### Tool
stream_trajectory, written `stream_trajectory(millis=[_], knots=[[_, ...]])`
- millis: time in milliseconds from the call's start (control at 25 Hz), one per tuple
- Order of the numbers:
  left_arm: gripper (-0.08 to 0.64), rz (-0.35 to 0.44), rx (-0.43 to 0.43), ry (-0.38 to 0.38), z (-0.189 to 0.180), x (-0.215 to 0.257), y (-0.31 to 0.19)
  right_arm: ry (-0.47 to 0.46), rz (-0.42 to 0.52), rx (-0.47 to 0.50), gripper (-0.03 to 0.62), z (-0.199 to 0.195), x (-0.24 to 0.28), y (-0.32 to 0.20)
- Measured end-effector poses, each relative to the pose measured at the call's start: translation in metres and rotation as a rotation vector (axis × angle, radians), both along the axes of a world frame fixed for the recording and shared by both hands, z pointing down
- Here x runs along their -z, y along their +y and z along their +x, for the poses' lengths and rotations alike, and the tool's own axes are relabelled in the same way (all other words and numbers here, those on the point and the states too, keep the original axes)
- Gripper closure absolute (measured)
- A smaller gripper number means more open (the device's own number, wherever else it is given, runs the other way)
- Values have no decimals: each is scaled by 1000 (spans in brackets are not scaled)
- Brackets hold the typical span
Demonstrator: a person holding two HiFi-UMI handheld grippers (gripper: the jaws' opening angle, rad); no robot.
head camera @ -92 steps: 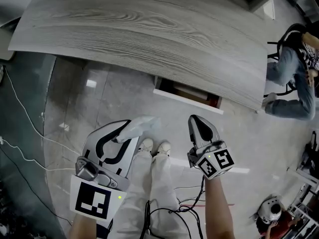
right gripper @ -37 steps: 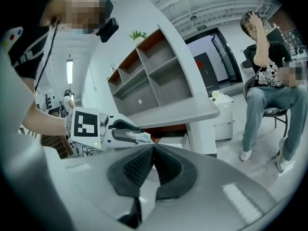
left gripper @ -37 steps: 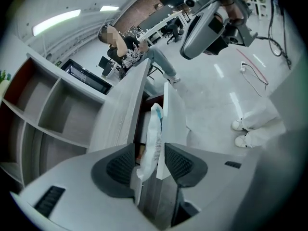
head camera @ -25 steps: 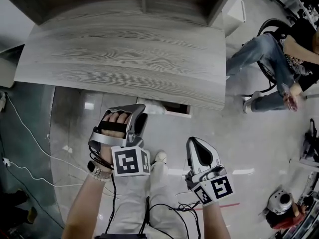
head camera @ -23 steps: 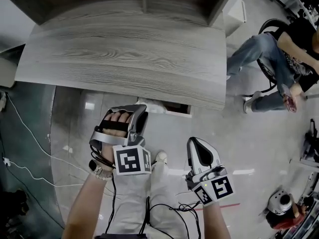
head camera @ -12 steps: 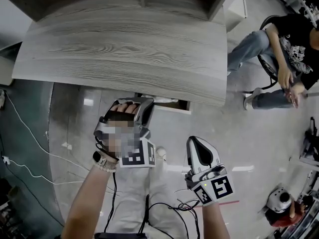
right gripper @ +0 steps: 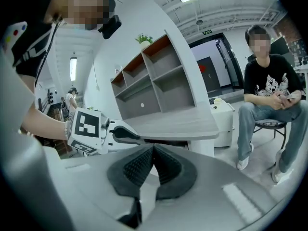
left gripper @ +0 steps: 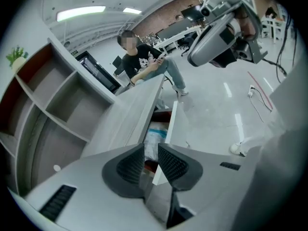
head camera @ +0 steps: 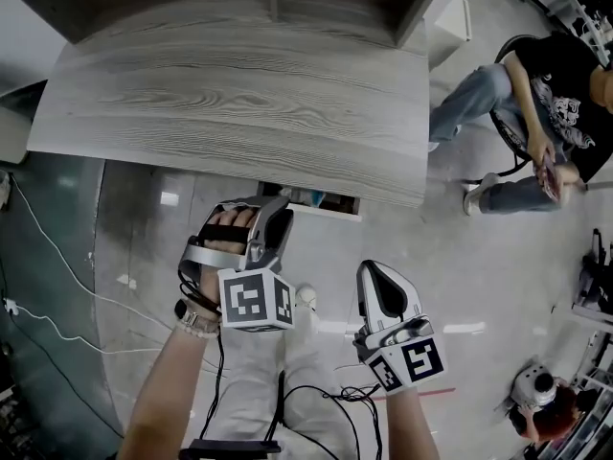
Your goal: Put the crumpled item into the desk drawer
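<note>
Left gripper view: the crumpled item (left gripper: pixel 156 130) now lies inside the open desk drawer (left gripper: pixel 171 124), no longer carried. Just outside the drawer, the left gripper (left gripper: pixel 150 147) holds nothing, its jaws half parted after just reopening. The right gripper (right gripper: pixel 153 147), well back from the drawer, is closed and empty. Probably only shutting the drawer remains.

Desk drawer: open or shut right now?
Open, partway out. In the left gripper view the drawer front stands clear of the desk edge, and the crumpled item lies inside.
</note>
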State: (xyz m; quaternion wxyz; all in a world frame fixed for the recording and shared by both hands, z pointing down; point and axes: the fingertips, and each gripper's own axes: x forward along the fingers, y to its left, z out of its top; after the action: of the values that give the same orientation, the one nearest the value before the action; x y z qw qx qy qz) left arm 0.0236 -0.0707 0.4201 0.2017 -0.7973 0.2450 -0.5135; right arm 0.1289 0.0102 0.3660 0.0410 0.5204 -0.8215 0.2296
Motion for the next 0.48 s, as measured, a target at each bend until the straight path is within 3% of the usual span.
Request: stream_trajectory(millis=[280,480], knots=[[539,-28,161,300,-19,79,13,87,72,2,583,-2,50,0],[552,-53,223,494,-34,144,30,140,120,15,583,-11,95,11]])
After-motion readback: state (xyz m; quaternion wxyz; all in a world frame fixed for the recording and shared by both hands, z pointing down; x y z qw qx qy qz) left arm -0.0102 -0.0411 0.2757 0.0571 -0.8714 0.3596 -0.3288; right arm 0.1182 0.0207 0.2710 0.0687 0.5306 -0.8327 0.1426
